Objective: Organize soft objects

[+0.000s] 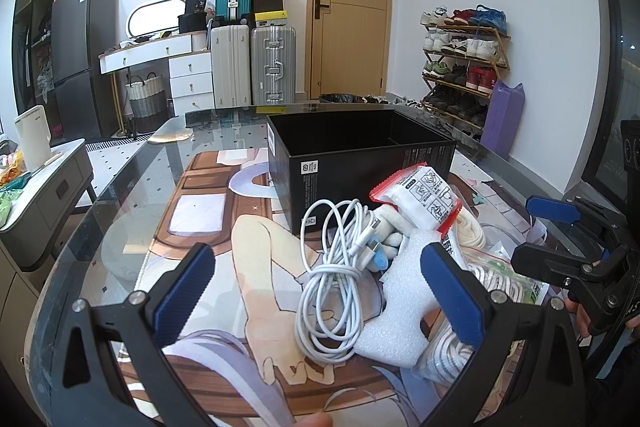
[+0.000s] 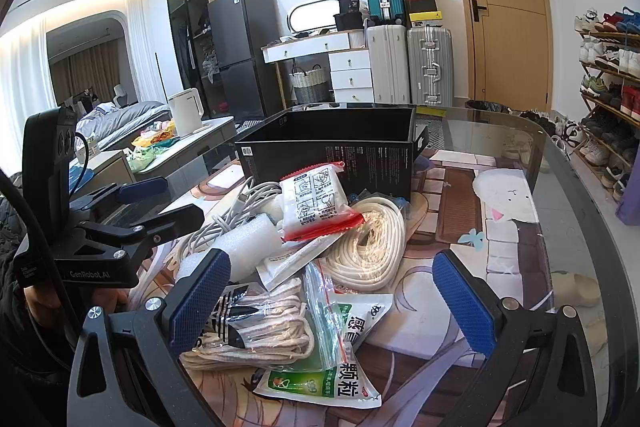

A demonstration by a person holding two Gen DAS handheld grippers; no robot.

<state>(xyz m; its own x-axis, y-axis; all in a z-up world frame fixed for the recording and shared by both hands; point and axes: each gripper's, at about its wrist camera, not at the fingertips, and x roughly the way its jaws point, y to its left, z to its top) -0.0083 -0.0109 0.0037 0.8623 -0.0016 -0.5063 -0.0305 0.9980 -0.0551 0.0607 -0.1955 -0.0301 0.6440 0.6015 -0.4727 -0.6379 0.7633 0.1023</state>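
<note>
Left gripper (image 1: 316, 291): jaws spread wide, nothing held, poised over the white cable coil (image 1: 334, 283) in front of the black box (image 1: 360, 163). Right gripper (image 2: 332, 299): jaws likewise wide apart, empty, above a zip bag of cream rope (image 2: 260, 323). Black box: open-topped, standing on the glass table (image 1: 132, 195). Heaped just before the box: red-edged white packet (image 2: 312, 203), white foam piece (image 2: 248, 239), coiled cream cord (image 2: 368, 247), green-and-white sachet (image 2: 320, 379).

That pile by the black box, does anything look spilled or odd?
Nothing spilled or damaged. The cable, foam piece, red-edged packet and rope coil lie heaped across one another, all outside the black box. Both grippers are open.
</note>
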